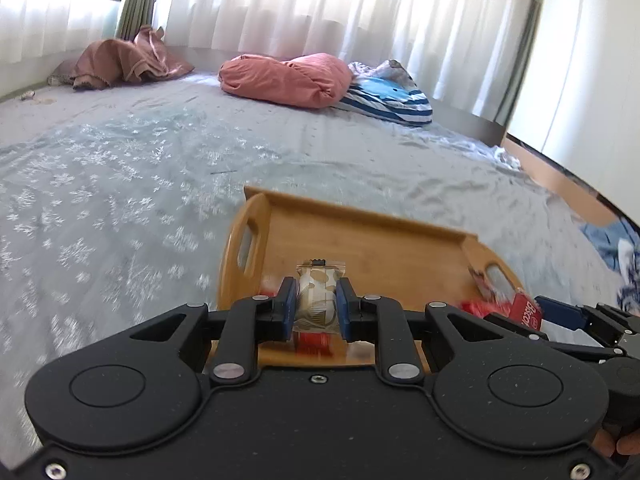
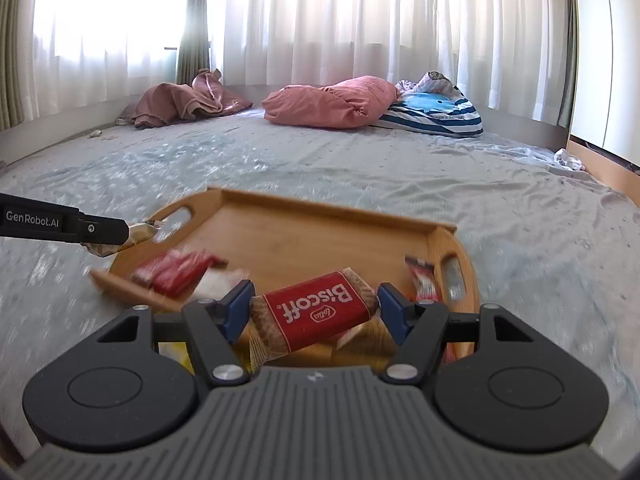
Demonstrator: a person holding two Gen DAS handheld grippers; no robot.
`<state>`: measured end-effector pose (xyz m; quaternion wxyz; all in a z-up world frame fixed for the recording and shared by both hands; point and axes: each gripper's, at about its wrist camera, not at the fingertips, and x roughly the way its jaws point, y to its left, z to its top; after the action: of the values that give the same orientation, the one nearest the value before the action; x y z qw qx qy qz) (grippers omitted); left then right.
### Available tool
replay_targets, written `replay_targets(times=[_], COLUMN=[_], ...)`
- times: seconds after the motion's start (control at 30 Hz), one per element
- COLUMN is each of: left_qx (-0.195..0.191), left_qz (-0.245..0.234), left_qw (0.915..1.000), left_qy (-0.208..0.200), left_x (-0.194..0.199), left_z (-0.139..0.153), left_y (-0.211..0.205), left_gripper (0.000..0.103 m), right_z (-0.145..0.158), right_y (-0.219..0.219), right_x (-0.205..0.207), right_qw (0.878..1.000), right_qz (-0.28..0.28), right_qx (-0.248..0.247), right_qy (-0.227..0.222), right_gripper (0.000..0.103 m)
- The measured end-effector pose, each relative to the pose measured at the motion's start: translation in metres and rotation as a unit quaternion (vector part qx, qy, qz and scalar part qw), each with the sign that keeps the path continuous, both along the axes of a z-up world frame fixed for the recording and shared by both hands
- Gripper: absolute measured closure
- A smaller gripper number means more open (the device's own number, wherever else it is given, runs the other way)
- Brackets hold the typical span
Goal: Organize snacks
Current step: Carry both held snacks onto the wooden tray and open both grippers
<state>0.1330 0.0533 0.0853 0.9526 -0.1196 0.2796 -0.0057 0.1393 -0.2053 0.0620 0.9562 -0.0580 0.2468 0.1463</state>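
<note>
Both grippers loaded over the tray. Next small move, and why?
Probably lower the right gripper a little and open it. It is shut on the Biscoff packet, above the near end of the wooden tray, where other snacks already lie. The left gripper is shut on a beige wrapped snack at the tray's left end and could follow.

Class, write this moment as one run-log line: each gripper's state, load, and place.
left gripper: shut on beige snack packet | right gripper: shut on Biscoff packet | both over wooden tray on bed
</note>
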Motion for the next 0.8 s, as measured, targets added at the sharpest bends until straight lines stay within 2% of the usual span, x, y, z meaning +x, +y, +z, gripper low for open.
replay_targets(times=[0.17,0.4,0.63,0.8], left_qx=[-0.017,-0.016,0.001,0.012], left_qz=[0.019,0.052,0.052,0.049], left_qw=[0.9991,0.9966,0.9959,0.9952], left_qy=[0.035,0.061,0.073,0.084], left_x=[0.055,0.112,0.133,0.137], left_z=[-0.012,-0.032,-0.045,-0.053], left_y=[0.013,0.019,0.012,0.009], left_gripper=[0.083,0.083,0.083,0.083], right_z=[0.004,-0.019,-0.037,-0.041], right_y=[-0.002,0.002,-0.003,-0.007], right_x=[0.065,0.136,0.156,0.156], right_qw=[0.997,0.988,0.980,0.980], right_qz=[-0.025,-0.064,-0.105,-0.109], right_qx=[0.025,0.012,0.027,0.043], right_qy=[0.063,0.139,0.165,0.159], right_gripper=[0.034,0.034,0.034,0.034])
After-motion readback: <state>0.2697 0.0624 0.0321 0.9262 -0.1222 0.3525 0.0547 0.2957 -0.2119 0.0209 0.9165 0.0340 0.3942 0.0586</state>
